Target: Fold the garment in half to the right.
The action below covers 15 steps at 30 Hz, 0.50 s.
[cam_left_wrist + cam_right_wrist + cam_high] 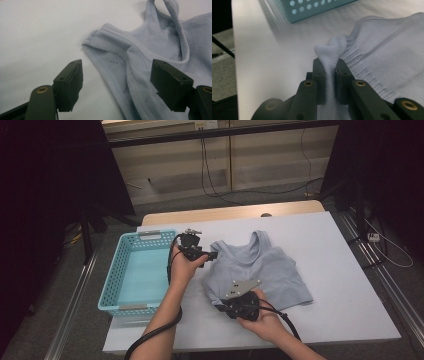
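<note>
Nearest you, your right tongs [223,306] are clenched on a bunched fold of the pale blue tank top [265,270] at its lower hem corner; the right gripper view shows the ribbed cloth [329,67] pinched up between the two pads. That grip takes in only a thin ridge of fabric, so, as I judge it, a quick lift or a sideways tug could pull the hem out and let the corner drop back onto the desk [345,310]. You may also have caught only the top layer there, in which case the garment would open up instead of folding cleanly.

A little farther out, your left tongs [214,255] are released, jaws apart, one on each side of the top's shoulder strap and armhole edge [110,37], with nothing pressed between them. One pad [70,80] hangs over bare desk and the other [170,85] over the cloth, so closing from here might catch just the armhole binding or miss the strap. Bring the strap between the pads before you close.

The tank top lies flat on the white desk, neck away from you, hem toward you, between your two hands. Beyond your left hand the light blue basket [112,280] sits just beside the garment; a trailing strap could snag its rim if you swing the top across low.
</note>
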Available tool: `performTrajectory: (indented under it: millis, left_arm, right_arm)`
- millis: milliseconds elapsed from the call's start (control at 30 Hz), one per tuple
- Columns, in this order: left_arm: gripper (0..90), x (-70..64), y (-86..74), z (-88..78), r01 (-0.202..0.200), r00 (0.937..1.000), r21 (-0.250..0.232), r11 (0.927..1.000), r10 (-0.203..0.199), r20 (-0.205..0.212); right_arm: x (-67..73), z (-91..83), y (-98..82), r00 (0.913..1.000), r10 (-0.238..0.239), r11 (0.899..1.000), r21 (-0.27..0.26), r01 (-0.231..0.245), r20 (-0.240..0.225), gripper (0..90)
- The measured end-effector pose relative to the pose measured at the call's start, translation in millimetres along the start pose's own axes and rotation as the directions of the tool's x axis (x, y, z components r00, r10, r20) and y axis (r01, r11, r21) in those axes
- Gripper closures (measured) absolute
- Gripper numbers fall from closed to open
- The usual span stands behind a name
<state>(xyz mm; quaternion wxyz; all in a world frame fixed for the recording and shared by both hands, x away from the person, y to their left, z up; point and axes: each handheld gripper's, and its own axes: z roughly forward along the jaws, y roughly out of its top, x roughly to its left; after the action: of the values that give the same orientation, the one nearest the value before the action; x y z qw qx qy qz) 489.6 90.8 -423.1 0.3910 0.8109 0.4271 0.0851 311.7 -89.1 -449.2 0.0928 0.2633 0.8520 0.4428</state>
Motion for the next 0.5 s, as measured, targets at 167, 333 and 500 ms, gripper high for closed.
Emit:
performTrajectory:
  millis: [167,333,500]
  left_arm:
    - [31.1,-0.2,3.4,8.1,-0.02,0.9998,-0.007,0.9998,0.02,-0.001]
    - [34.8,2.0,7.7,13.4,-0.049,0.9988,-0.019,0.9986,0.049,-0.007]
    - [39.7,4.9,9.4,20.4,-0.049,0.9987,-0.014,0.9987,0.049,-0.012]
  right_arm:
    - [0.8,-0.2,-1.1,1.0,-0.005,1.0,0.002,0.005,-0.002,81.8]
    - [0.8,0.4,-1.4,1.0,-0.004,1.0,-0.002,0.004,0.0,81.8]
    - [1.1,1.5,-1.1,1.0,-0.003,1.0,-0.001,0.003,-0.002,81.8]
